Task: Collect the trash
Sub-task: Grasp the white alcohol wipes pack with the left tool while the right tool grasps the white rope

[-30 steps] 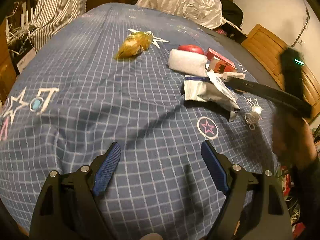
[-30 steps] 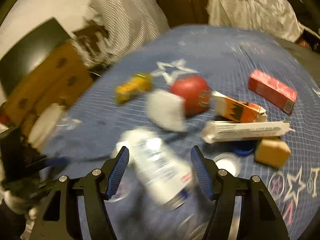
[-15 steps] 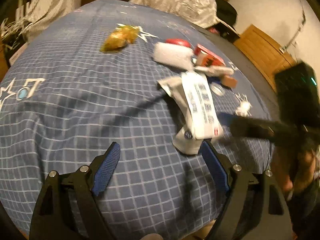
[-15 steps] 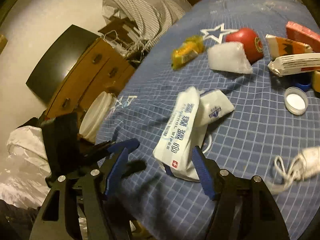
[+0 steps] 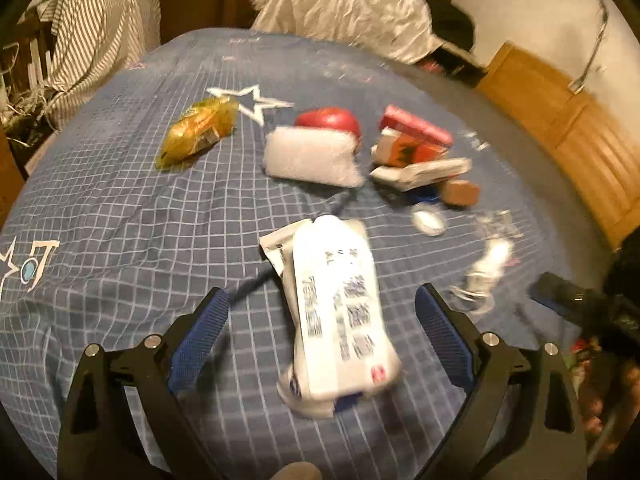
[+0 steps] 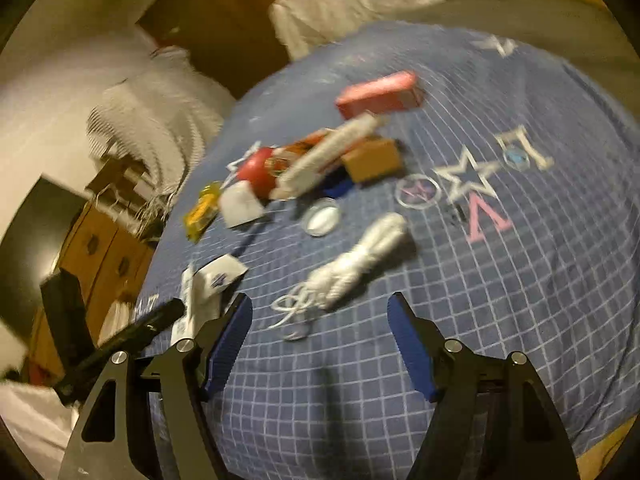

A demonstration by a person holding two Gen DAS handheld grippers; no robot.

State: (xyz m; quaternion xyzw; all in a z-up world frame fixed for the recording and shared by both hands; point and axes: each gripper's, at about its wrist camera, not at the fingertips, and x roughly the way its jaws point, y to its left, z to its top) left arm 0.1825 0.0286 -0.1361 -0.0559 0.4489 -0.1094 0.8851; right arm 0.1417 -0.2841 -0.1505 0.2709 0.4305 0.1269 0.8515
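Note:
A white wipes packet (image 5: 340,312) lies on the blue checked cloth (image 5: 120,208), right between the fingers of my open left gripper (image 5: 320,332); it also shows in the right wrist view (image 6: 204,296). My open, empty right gripper (image 6: 320,344) is just in front of a bundle of white cord (image 6: 352,268), also seen in the left wrist view (image 5: 488,268). Farther back lie a yellow snack wrapper (image 5: 198,132), a white pad (image 5: 312,156), a red ball (image 5: 328,120), a red box (image 5: 416,124), an orange carton (image 5: 404,150), a white tube box (image 5: 424,172), a brown block (image 5: 460,194) and a white lid (image 5: 428,220).
A crumpled grey plastic bag (image 5: 348,16) sits beyond the table's far edge. Striped cloth (image 5: 96,20) hangs at the far left. A wooden panel (image 5: 560,128) runs along the right. A wooden drawer unit (image 6: 100,248) stands left of the table in the right wrist view.
The left gripper has moved in around the wipes packet, which now lies between its fingers. The right gripper has swung right, away from the packet, to face the white cord.

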